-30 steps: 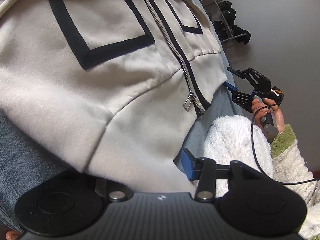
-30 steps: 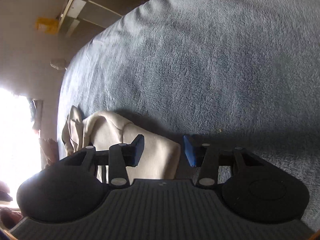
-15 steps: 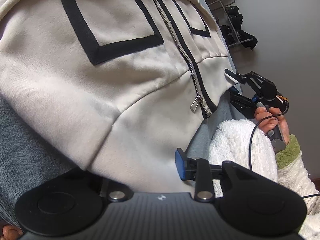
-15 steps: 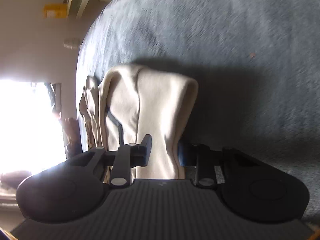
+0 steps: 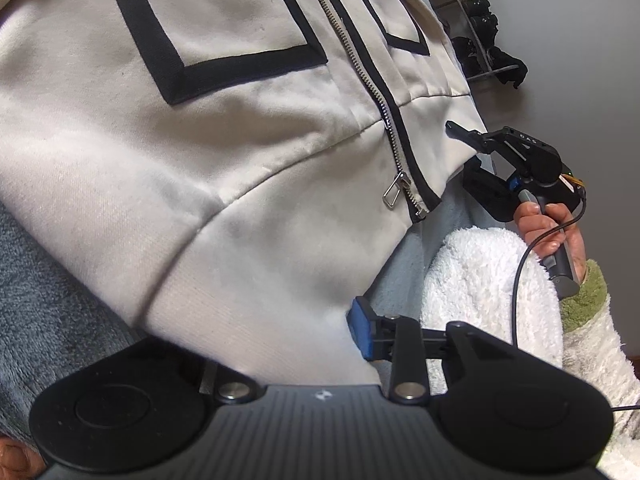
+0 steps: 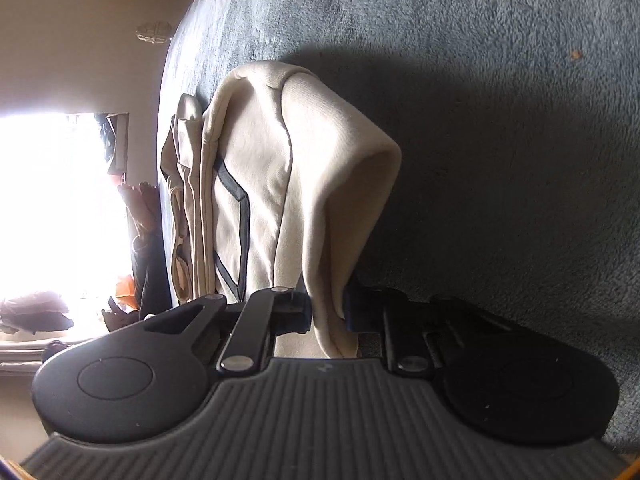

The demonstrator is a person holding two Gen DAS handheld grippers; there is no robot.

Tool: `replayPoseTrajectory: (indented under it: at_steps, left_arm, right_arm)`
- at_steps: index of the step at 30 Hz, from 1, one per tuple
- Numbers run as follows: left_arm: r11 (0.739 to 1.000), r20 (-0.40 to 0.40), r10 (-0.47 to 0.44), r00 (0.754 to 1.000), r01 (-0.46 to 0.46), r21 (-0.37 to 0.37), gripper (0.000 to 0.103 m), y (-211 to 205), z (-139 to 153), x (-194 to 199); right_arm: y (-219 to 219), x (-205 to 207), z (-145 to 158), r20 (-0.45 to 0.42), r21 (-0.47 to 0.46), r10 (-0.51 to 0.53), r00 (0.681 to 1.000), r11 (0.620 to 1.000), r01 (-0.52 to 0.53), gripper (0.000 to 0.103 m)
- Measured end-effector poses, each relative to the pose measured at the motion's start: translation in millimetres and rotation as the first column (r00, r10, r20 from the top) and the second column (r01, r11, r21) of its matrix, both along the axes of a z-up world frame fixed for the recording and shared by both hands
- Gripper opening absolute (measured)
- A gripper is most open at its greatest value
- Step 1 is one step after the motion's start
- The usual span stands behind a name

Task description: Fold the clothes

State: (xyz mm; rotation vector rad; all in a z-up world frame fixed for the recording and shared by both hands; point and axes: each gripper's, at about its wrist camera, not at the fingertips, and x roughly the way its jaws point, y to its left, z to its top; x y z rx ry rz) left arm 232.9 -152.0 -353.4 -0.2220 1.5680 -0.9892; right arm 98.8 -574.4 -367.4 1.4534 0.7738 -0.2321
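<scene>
Lying across a grey-blue fleece blanket, the cream zip-up jacket with black trim fills most of the left wrist view, its metal zipper pull hanging near the bottom hem. The left gripper has the hem's lower corner between its fingers: the blue pad of the right-hand finger presses the cloth edge, while the other finger is hidden beneath the fabric. The right gripper is closing on the opposite hem corner, a fold of cream cloth pinched between its two fingers and rising in a peak above them. In the left wrist view a hand in a white fluffy sleeve with a green cuff holds that gripper's handle.
</scene>
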Motion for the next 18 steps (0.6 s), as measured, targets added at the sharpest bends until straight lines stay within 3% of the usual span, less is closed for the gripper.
replayPoseTrajectory:
  at_steps: [8,11,18]
  left_arm:
    - [0.998,0.039,0.007,0.999,-0.009,0.062,0.013,-0.9,6.5,-5.7]
    - [0.998,0.064,-0.003,0.998,-0.002,0.069,0.010,-3.6,11.9,-6.6]
    - [0.999,0.108,0.012,0.994,-0.008,-0.039,0.006,3.5,41.6,1.0]
  right_arm:
    - [3.6,16.8,0.2,-0.008,-0.006,0.054,0.998,0.998,-0.054,0.013]
    - [7.1,19.6,6.5,0.000,-0.049,0.066,0.998,0.997,-0.066,0.010]
    - [15.2,24.4,24.3,0.051,-0.146,0.083,0.995,0.986,-0.075,0.008]
